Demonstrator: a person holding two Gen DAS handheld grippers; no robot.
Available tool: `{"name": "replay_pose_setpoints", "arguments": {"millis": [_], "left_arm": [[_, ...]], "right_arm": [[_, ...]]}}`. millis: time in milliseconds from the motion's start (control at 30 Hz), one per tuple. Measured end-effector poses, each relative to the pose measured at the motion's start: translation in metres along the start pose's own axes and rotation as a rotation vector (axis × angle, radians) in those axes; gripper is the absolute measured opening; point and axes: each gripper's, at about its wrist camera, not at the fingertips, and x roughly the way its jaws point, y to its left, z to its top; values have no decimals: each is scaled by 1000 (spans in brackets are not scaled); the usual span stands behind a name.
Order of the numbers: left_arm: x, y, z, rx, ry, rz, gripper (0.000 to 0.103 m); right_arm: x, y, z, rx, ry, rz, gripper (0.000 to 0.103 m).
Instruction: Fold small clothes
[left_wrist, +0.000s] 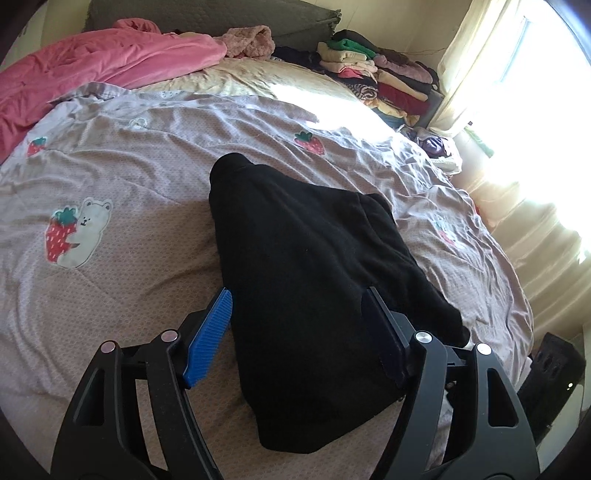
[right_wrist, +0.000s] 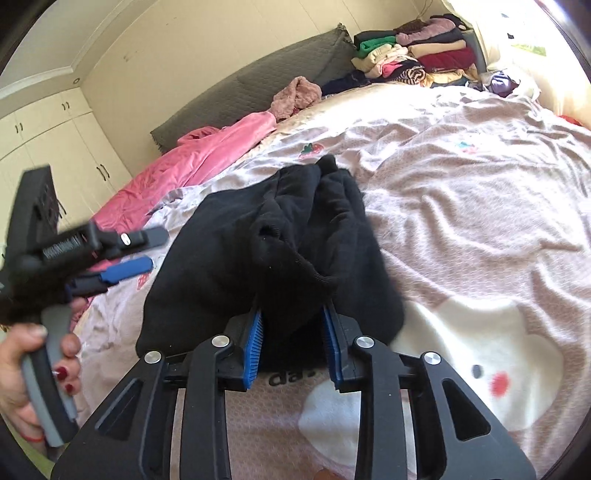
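Note:
A black garment (left_wrist: 306, 266) lies partly folded on the pink strawberry-and-bear bedcover (left_wrist: 122, 288). My left gripper (left_wrist: 299, 295) is open, its blue pads on either side of the garment's near end, not closed on it. In the right wrist view the same black garment (right_wrist: 229, 240) is bunched, and my right gripper (right_wrist: 293, 317) is shut on a fold of its near edge, lifting it slightly. The left gripper (right_wrist: 147, 251) shows at the left of that view, open, held by a hand with red nails.
A pink blanket (left_wrist: 92, 62) lies crumpled at the far left of the bed. A pile of folded clothes (left_wrist: 380, 74) sits at the far right corner by the curtained window (left_wrist: 517, 110). A grey headboard cushion (right_wrist: 258, 85) and white wardrobe (right_wrist: 55, 136) stand behind.

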Motion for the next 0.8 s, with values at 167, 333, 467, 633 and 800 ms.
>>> {"name": "replay_pose_setpoints", "arguments": {"millis": [167,333,467,633,800], "left_arm": [[-2,0,-4,29,-12,38,65],[-8,2,-7,53,-25,61,65],[-10,6,-10,55,-29,71,65],[-4,10,-16,66,-12,82,65],[5,11,-26,63,4,73,65]], "right_arm": [[-20,-4,14,-25,-48,-64,47],[-32,-5,33,-37,-98,-105,51],[-30,-5,51,-60,-87,-106,59],[-15,2,80,-108,-30,-66,62],[24,1,107,-161,42,-116,62]]}}
